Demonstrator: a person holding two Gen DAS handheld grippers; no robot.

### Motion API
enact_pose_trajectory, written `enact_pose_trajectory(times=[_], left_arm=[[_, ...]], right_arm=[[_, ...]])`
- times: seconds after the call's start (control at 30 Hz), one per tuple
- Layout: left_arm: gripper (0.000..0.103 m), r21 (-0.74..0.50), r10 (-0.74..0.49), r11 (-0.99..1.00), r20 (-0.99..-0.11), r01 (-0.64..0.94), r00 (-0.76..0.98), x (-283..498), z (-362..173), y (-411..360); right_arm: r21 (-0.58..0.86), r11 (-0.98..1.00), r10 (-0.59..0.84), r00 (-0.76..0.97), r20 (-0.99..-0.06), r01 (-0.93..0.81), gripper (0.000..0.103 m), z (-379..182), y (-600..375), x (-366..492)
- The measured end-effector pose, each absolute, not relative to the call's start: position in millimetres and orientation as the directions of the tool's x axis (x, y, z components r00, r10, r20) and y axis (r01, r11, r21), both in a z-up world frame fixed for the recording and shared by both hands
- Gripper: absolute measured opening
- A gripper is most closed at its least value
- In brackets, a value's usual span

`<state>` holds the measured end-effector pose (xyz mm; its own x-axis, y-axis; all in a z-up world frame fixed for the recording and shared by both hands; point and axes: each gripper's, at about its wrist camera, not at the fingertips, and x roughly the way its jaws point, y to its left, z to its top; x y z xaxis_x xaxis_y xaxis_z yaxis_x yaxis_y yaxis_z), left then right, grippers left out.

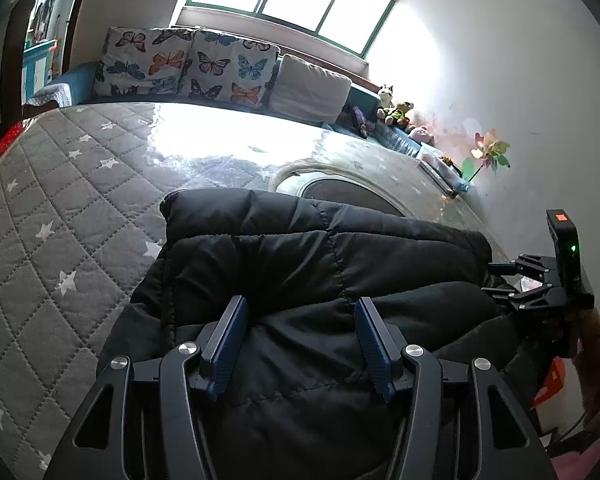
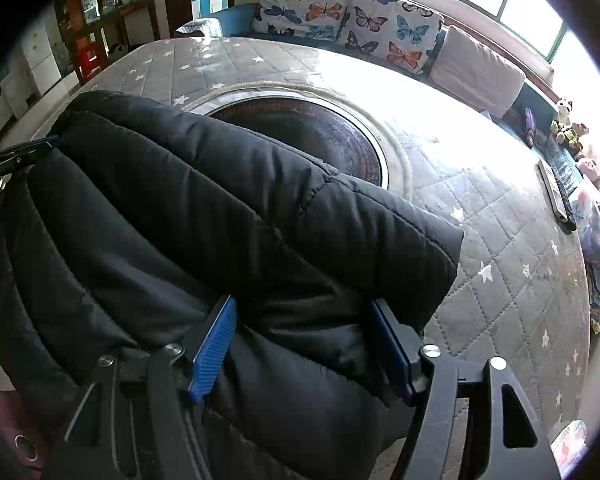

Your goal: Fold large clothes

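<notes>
A black puffer jacket (image 1: 300, 248) (image 2: 220, 200) lies folded into a thick bundle on the grey star-quilted bed (image 1: 60, 220) (image 2: 500, 260). My left gripper (image 1: 300, 320) hovers over the jacket's near part. Its blue pads stand apart and nothing is pinched between them. My right gripper (image 2: 304, 328) is open over the jacket's right end. A puffy fold bulges between its pads, and I see no pinch. From the left wrist view the right gripper (image 1: 496, 280) reaches into the jacket from the right. One left fingertip (image 2: 40, 144) shows at the jacket's left end.
A round dark mat (image 2: 300, 128) (image 1: 340, 196) lies on the bed behind the jacket. Butterfly pillows (image 1: 188, 64) and a beige cushion (image 2: 476, 68) line the window side. Soft toys (image 1: 396, 108) and a remote (image 2: 556, 196) sit along the wall. A pink sleeve (image 1: 596, 360) is at the right.
</notes>
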<state>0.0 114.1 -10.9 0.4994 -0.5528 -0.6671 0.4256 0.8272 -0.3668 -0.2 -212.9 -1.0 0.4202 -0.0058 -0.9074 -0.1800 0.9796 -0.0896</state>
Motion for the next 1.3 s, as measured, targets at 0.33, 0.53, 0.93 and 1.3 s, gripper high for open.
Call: enact_pose_trajectory(times=[0.33, 0.53, 0.93, 1.3], left_arm=[[0.071, -0.332, -0.517, 0.851, -0.664, 0.406, 0.54, -12, 31, 118], [0.09, -0.268, -0.415, 0.909, -0.67, 0.32, 0.616, -10, 47, 147], [0.091, -0.378, -0.466, 0.884, -0.764, 0.276, 0.447, 37, 2, 169], [0.1, -0.492, -0.566, 0.824, -0.742, 0.283, 0.359, 63, -18, 178]], right_arm=[[-0.103, 0.98, -0.015, 0.446, -0.895, -0.173, 0.075, 2, -211, -7], [-0.144, 0.975, -0.047, 0.477, -0.878, -0.168, 0.079, 9, -205, -11], [0.009, 0.996, 0.05, 0.469, -0.882, -0.089, 0.08, 29, -238, -14], [0.259, 0.965, 0.208, 0.461, -0.863, 0.049, 0.086, 10, -295, -10]])
